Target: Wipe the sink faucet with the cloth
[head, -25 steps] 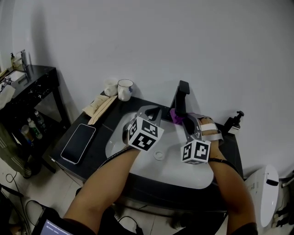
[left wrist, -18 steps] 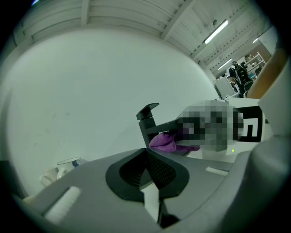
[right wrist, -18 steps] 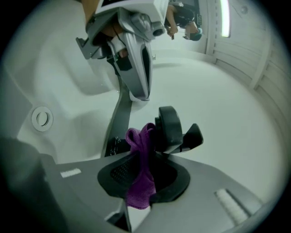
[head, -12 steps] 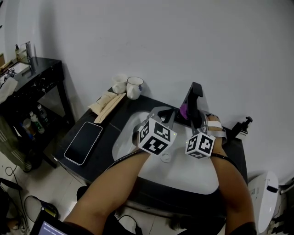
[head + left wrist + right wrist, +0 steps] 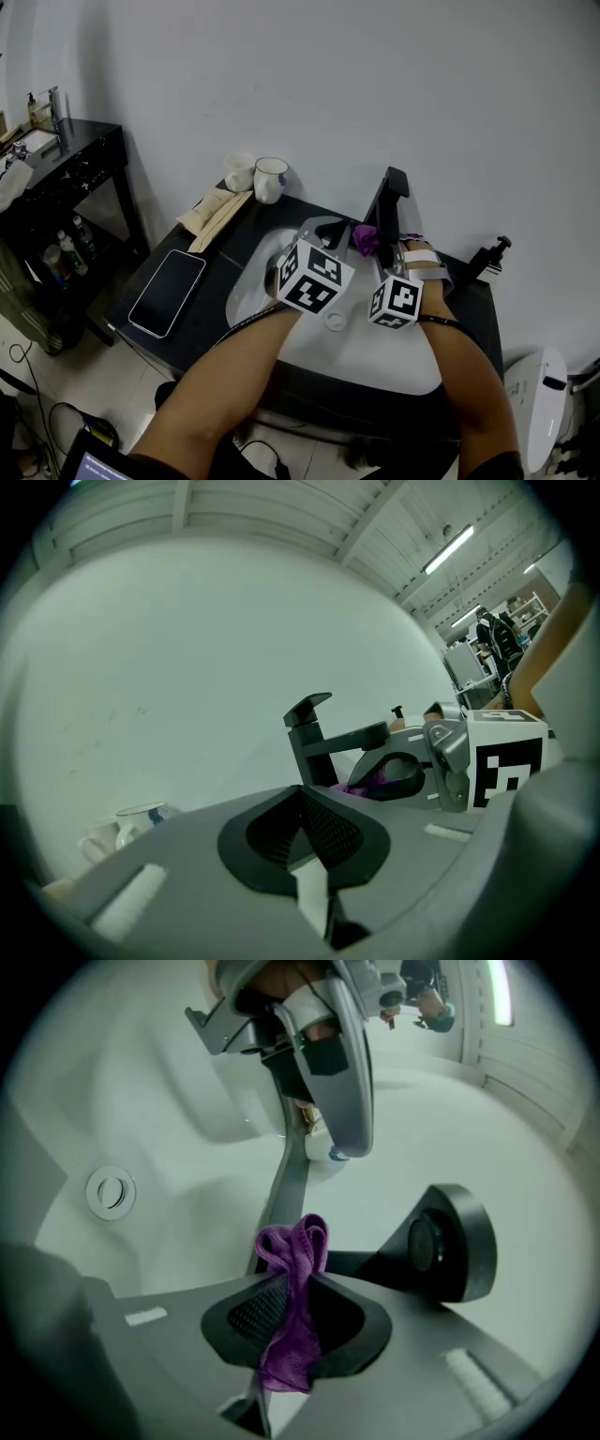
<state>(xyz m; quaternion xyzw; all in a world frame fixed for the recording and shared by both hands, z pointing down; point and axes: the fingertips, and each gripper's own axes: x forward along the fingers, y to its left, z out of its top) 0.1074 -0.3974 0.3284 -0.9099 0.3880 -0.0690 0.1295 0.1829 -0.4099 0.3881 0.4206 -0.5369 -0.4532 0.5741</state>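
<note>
I think the step now is the wipe itself. The R gripper is pinched shut on the purple cloth, w/ a bunched bit poking out past the tips. That bit sits right by the black faucet, low on its stem. Touching or just shy, I can't tell. The faucet stands at the back of the white sink.

The L gripper looks closed w/ nothing in it. It hangs over the sink, just left of the R one, tips toward the faucet.

Both forearms reach out over the sink's front edge, hands close together.

Next move, I guess: press the cloth on the stem & rub up and down, then go along the spout and the top handle. It needs a firm pinch so the cloth won't slip out.
</note>
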